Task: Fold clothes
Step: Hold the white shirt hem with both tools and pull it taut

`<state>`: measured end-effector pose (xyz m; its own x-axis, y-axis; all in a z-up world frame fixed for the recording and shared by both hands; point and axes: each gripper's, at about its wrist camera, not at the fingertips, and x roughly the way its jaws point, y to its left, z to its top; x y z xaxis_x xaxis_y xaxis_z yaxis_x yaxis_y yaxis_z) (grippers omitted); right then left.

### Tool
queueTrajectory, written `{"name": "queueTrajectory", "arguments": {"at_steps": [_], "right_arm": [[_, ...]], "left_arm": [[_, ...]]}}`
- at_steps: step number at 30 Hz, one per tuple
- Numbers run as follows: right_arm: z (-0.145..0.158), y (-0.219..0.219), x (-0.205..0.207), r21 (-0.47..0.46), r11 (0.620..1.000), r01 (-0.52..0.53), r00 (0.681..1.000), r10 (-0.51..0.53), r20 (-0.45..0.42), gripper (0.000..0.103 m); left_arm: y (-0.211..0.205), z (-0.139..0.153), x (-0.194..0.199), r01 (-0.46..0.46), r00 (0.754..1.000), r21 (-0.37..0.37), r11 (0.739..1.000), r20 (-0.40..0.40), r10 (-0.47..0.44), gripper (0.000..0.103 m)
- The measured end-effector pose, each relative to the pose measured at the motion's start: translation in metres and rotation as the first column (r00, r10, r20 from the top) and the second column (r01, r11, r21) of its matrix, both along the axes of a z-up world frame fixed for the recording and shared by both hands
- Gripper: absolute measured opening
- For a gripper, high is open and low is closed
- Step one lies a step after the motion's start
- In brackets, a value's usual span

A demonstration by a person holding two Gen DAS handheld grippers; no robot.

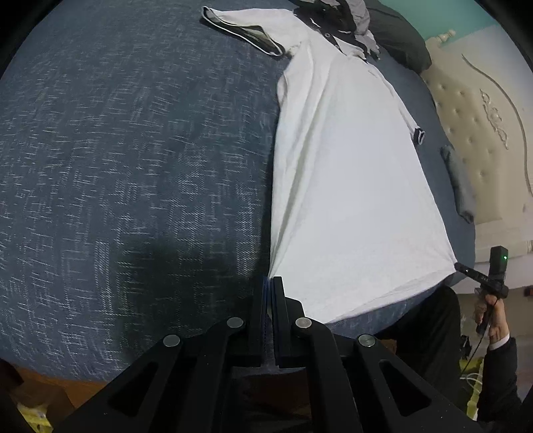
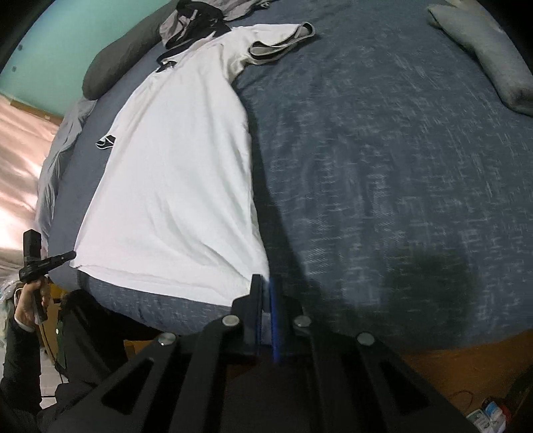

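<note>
White polo shirt [image 1: 346, 186] spread flat on a blue bed [image 1: 133, 150], collar at the far end, hem along the near edge. Left gripper [image 1: 270, 283] pinched tight on the hem's near left corner; right gripper [image 2: 265, 283] clamped likewise on the near right corner. Dark pillow [image 2: 123, 56] and grey garment [image 2: 200, 20] at the far end, beyond the collar.

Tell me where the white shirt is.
The white shirt lies flat on the blue bed, hem corners pinched by the left tongs and right tongs.
</note>
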<state>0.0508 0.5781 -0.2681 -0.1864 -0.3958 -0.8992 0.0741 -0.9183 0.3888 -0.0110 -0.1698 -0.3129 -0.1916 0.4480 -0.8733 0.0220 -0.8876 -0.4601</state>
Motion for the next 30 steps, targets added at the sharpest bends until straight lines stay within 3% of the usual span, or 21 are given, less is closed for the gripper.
{"name": "queueTrajectory", "arguments": {"at_steps": [9, 18, 27, 30], "right_arm": [[-0.018, 0.003, 0.002, 0.010, 1.000, 0.018, 0.999, -0.019, 0.032, 0.004], [-0.025, 0.001, 0.001, -0.002, 1.000, 0.026, 0.998, -0.026, 0.050, 0.004], [-0.025, -0.007, -0.002, -0.031, 0.999, 0.027, 0.998, -0.026, 0.058, 0.005], [-0.025, -0.004, -0.005, -0.039, 0.998, 0.041, 0.997, -0.038, 0.064, 0.007]], "left_arm": [[0.012, -0.007, 0.001, 0.045, 0.998, -0.041, 0.998, 0.040, -0.043, 0.003], [0.008, -0.013, 0.005, 0.019, 0.997, 0.005, 1.000, 0.076, -0.019, 0.003], [0.006, -0.013, 0.007, 0.020, 0.995, 0.029, 0.999, 0.094, -0.022, 0.020], [0.008, -0.018, 0.005, 0.026, 0.995, 0.035, 0.999, 0.099, -0.030, 0.021]]}}
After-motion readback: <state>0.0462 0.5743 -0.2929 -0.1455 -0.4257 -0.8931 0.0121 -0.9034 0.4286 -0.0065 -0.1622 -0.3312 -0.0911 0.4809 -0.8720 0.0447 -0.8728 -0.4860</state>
